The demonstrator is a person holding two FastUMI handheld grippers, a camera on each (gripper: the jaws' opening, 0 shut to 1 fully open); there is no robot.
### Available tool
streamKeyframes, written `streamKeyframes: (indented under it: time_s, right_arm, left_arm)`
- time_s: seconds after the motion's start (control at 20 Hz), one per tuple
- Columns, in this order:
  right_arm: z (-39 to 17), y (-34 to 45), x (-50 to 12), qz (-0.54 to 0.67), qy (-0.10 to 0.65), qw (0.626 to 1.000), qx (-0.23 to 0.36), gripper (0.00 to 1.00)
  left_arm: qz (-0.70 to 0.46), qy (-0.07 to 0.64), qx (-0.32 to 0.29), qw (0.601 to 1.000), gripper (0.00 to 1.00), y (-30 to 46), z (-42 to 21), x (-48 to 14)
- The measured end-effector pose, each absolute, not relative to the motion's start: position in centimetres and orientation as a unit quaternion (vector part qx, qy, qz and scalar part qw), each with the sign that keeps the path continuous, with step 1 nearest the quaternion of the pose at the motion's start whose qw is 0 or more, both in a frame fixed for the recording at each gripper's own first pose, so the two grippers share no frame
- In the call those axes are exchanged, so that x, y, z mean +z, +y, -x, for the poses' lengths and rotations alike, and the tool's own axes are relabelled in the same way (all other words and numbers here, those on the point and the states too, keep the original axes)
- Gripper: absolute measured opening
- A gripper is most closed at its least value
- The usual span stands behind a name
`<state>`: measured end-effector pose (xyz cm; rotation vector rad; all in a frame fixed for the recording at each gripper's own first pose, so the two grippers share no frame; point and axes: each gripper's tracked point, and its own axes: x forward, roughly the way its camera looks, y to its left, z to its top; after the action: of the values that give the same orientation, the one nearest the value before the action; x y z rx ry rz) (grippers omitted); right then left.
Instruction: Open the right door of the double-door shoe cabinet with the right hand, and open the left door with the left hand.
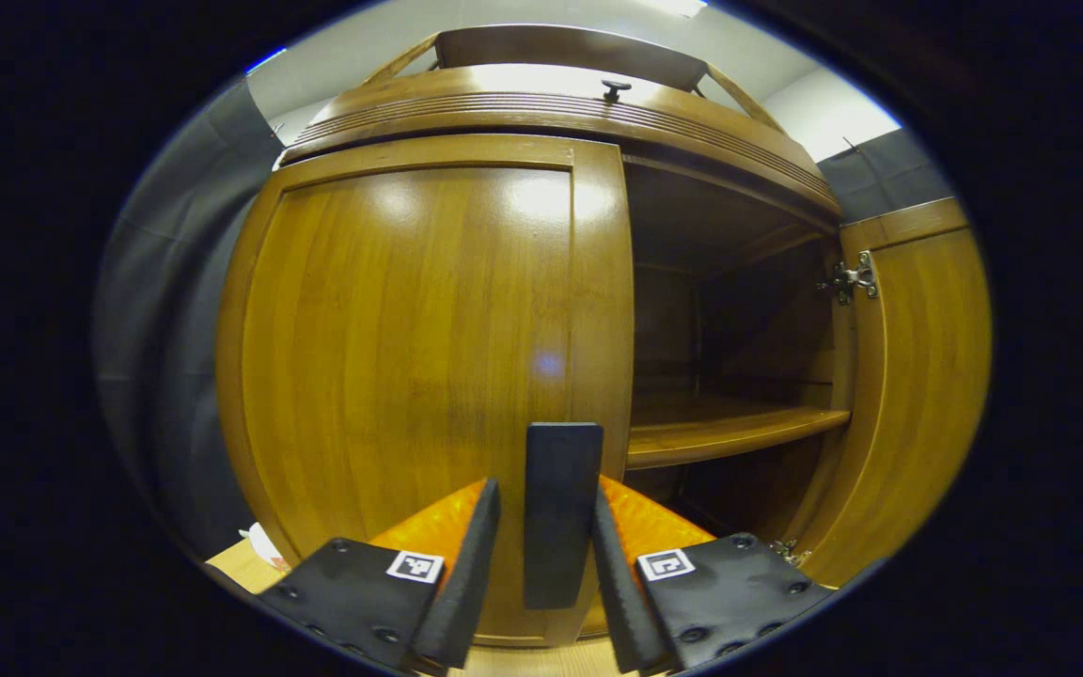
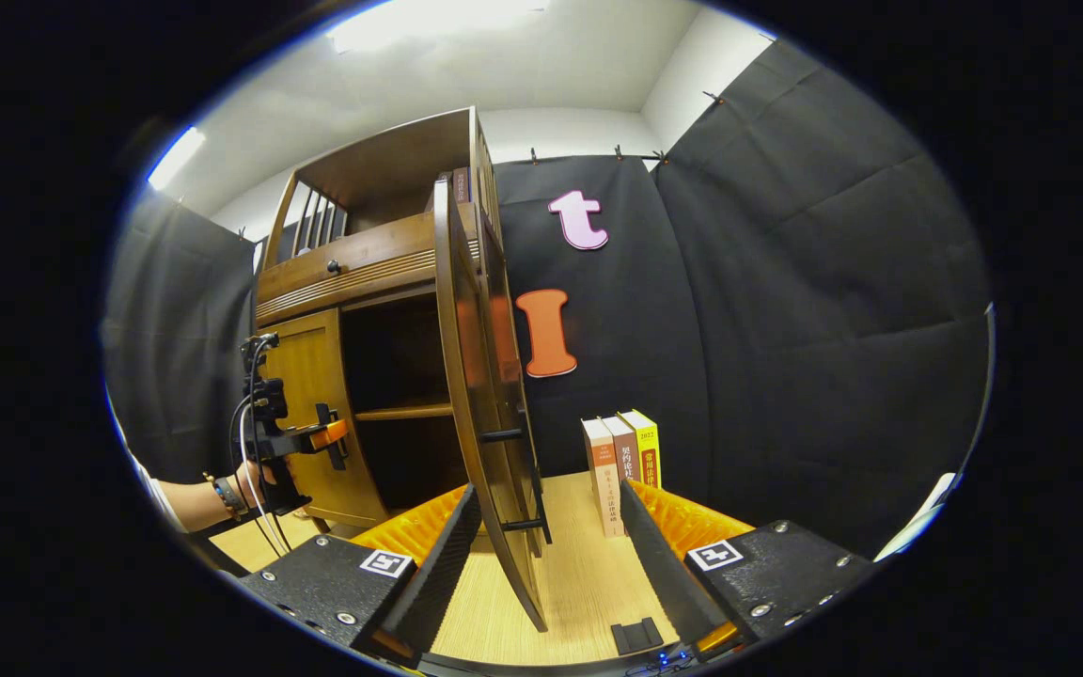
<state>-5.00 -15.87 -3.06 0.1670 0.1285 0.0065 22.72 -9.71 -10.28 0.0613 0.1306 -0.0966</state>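
Left gripper view: I saw my left gripper (image 1: 546, 555), jaws apart, straddling the handle (image 1: 560, 512) of the closed left door (image 1: 410, 357).

Right gripper view: my right gripper (image 2: 541, 574), jaws apart, straddled the opened right door (image 2: 480, 395) edge.

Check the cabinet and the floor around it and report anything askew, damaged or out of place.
Nothing stands out. The right door hangs wide open on its hinge, the left door is closed and sits straight, and the shelf looks level. The books stand upright on the floor.
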Motion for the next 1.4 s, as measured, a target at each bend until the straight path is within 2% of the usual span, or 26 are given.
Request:
streamKeyframes:
  time_s: [0.15,0.2,0.25,0.4,0.5,0.7,1.2,1.4]
  right_arm:
    - [5.2,-16.2,-2.8,-0.088,0.061,0.994,-0.006,0.91]
    - [5.2,-16.1,-2.7,-0.089,0.059,0.994,-0.009,0.91]
    - [5.3,-16.1,-2.6,-0.09,0.059,0.994,-0.011,0.91]
    - [5.8,-15.6,-3.1,-0.086,0.066,0.994,-0.011,0.91]
    - [6.0,-15.4,-3.2,-0.067,0.065,0.996,-0.014,0.91]
    - [5.8,-13.9,-2.7,-0.051,0.056,0.997,-0.006,0.91]
    - [4.5,-9.5,-2.6,-0.062,0.049,0.997,0.009,0.91]
    - [5.1,-9.5,-2.0,-0.06,0.053,0.997,0.004,0.91]
  left_arm:
    - [-0.047,0.069,-0.042,0.996,0.39,-9.5,-22.7,-10.4]
    - [-0.042,0.072,-0.041,0.996,0.4,-9.7,-22.7,-10.4]
    - [-0.043,0.083,-0.038,0.995,0.36,-9.5,-22.5,-10.6]
    - [-0.054,0.098,-0.028,0.993,0.33,-9.2,-21.1,-10.2]
    - [-0.06,0.101,-0.021,0.993,0.36,-9.1,-19.4,-9.9]
    - [-0.064,0.098,-0.019,0.993,0.34,-8.0,-15.6,-8.7]
    - [-0.07,0.096,0.017,0.993,0.34,-1.2,-5.7,-5.8]
    - [-0.071,0.088,0.031,0.993,0.26,2.4,-3.0,-4.5]
